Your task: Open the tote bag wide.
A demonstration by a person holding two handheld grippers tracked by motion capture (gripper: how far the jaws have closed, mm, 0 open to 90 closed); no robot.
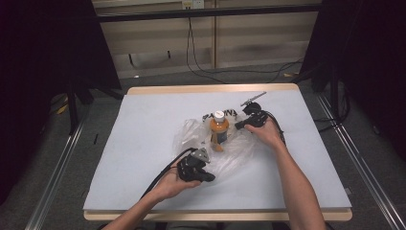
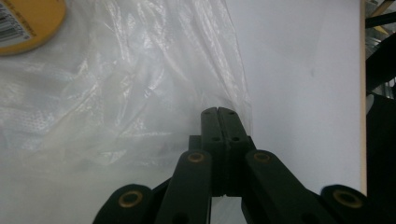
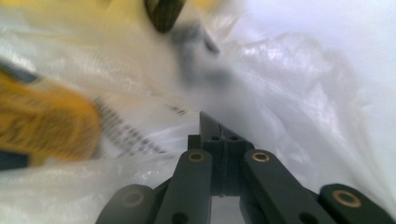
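Observation:
An orange bottle (image 1: pixel 219 129) with a white cap stands upright inside a crumpled clear plastic bag (image 1: pixel 191 136) in the middle of the table. My left gripper (image 1: pixel 209 178) is at the bag's near edge, jaws shut on the plastic. In the left gripper view the bag (image 2: pixel 116 93) runs up to the closed gripper tips (image 2: pixel 218 112), and the bottle (image 2: pixel 28 18) is at the top left. My right gripper (image 1: pixel 238 127) holds the bag's far right edge beside the bottle. In the right gripper view the film (image 3: pixel 289 93) drapes over the shut jaws (image 3: pixel 212 123), with the blurred bottle (image 3: pixel 42 126) at left.
The pale grey table top (image 1: pixel 143 120) has wooden edges. A thin metal tool (image 1: pixel 253 98) lies just beyond my right hand. Cables trail from both grippers. Dark stands and floor cables surround the table.

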